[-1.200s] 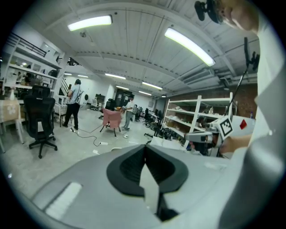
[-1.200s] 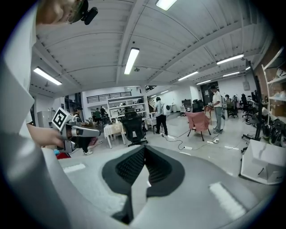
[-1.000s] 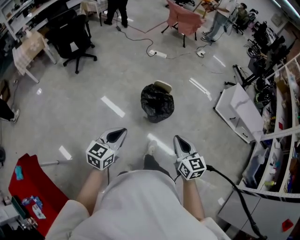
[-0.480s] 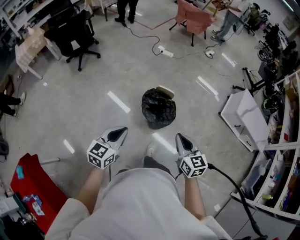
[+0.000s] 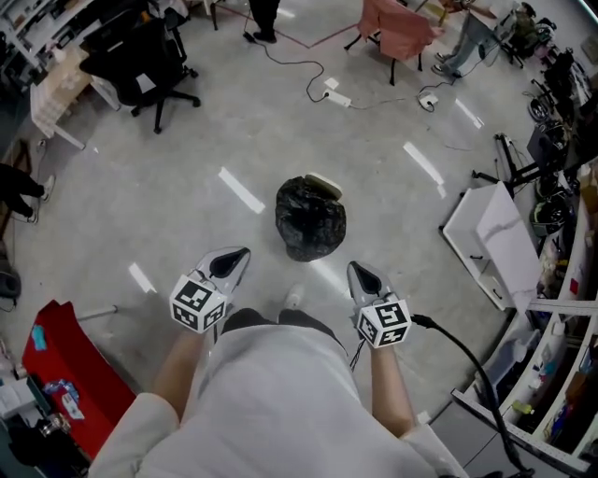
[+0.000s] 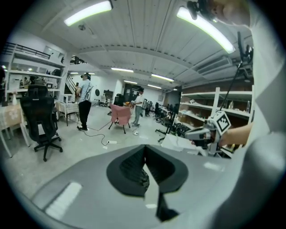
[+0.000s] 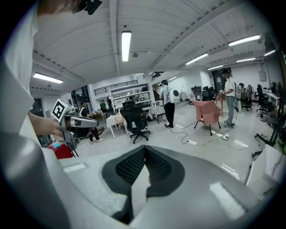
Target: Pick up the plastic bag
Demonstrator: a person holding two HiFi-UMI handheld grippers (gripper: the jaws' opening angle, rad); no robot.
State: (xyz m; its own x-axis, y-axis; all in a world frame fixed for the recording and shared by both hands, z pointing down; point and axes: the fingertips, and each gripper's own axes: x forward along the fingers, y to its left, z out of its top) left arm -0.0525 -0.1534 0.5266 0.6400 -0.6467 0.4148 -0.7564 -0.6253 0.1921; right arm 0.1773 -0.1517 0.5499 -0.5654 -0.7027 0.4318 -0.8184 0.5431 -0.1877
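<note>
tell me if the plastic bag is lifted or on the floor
On the floor: the plastic bag sits slumped there, not gripped.

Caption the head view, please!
Left claw and right claw, both shut, near a crumpled black plastic bag on grey floor.

A glossy pale grey floor (image 5: 140, 187) carries a black swivel office chair (image 5: 140, 70) upper left, a pink fabric chair (image 5: 397, 21) at top, white metal shelving (image 5: 559, 305) at right.

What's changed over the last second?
The person has stepped forward, so the black plastic bag now lies nearer to the left gripper and right gripper. Nothing was taken hold of or let go. Both grippers' fingers remain shut and empty; the bag sits untouched on the floor.
</note>
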